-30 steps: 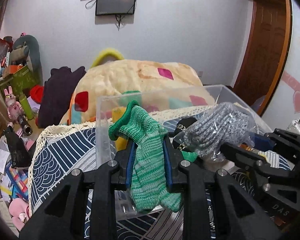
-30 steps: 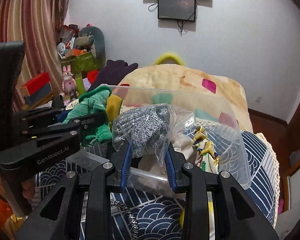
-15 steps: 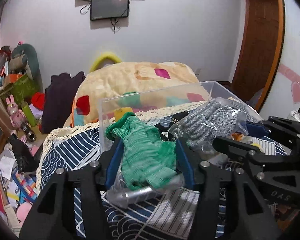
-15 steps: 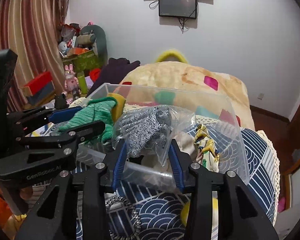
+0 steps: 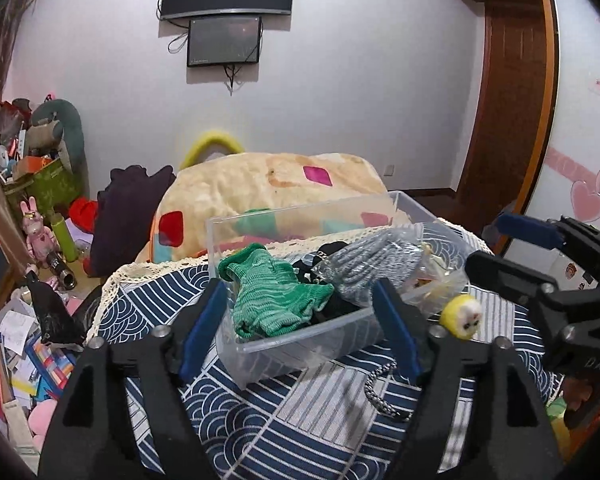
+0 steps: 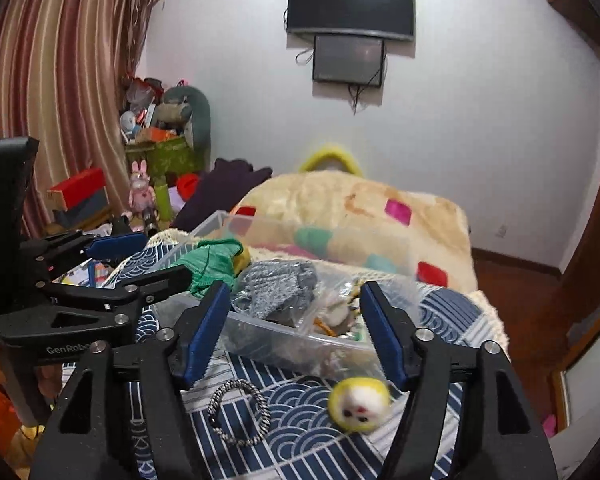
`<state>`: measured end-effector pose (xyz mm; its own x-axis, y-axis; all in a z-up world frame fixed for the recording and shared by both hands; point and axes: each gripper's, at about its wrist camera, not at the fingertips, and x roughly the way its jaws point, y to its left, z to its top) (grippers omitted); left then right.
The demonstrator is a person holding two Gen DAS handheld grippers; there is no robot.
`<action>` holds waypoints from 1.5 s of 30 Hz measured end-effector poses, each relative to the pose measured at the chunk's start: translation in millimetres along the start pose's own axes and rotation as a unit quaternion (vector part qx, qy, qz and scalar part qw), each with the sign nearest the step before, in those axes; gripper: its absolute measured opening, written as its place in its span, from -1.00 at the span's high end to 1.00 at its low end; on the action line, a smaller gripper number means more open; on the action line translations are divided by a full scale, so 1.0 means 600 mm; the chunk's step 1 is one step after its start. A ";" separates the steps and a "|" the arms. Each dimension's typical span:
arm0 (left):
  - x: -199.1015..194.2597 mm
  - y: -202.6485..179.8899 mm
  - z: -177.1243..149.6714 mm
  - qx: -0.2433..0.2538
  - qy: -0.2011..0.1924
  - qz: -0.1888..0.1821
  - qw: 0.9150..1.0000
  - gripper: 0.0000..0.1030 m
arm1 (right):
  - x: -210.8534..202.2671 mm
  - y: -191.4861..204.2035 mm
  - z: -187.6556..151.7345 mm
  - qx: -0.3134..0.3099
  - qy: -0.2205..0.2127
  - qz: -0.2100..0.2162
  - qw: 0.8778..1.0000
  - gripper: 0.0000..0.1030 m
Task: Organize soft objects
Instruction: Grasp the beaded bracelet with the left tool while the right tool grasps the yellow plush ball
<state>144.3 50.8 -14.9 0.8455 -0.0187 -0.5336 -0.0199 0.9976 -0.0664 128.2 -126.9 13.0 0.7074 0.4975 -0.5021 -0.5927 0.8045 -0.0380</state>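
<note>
A clear plastic bin [image 5: 300,344] stands on the blue patterned cloth [image 5: 300,412]. A green knitted piece [image 5: 276,300] and a grey knit in a clear bag [image 5: 372,268] lie inside it; both show in the right wrist view, green [image 6: 208,264] and grey [image 6: 276,288]. My left gripper [image 5: 300,320] is open and empty just before the bin. My right gripper [image 6: 294,324] is open and empty too. A small yellow plush ball [image 6: 358,404] lies on the cloth in front of the bin.
A black-and-white cord loop [image 6: 238,412] lies on the cloth near the bin [image 6: 284,340]. A cream blanket with coloured patches [image 5: 268,192] is heaped behind. Toys, boxes and papers [image 5: 40,240] clutter the left. A wooden door [image 5: 512,120] stands at right.
Both grippers opened, let the green knit and the bagged grey knit drop into the bin, and pulled back. The yellow plush ball has come into view.
</note>
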 end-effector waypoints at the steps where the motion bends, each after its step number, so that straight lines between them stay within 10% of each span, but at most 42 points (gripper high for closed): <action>1: -0.007 -0.003 -0.001 0.001 -0.003 0.001 1.000 -0.71 | -0.008 -0.004 -0.002 0.000 -0.005 -0.003 1.000 -0.32; 26: 0.097 -0.136 -0.115 0.042 0.135 -0.050 0.989 -0.91 | 0.002 -0.076 -0.113 0.048 0.076 -0.026 0.996 -0.34; 37: 0.117 -0.130 -0.124 0.038 0.139 -0.061 0.988 0.33 | 0.014 -0.077 -0.122 0.049 0.091 -0.019 0.994 -0.34; 45: 0.104 -0.128 -0.133 0.029 0.132 -0.071 0.988 0.68 | 0.055 -0.069 -0.121 0.040 0.118 -0.020 0.992 -0.34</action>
<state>156.0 -32.5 -110.2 0.6692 -0.1682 -0.7238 0.1258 0.9856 -0.1127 148.4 -167.5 -64.4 0.6150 0.3824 -0.6896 -0.5266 0.8501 0.0018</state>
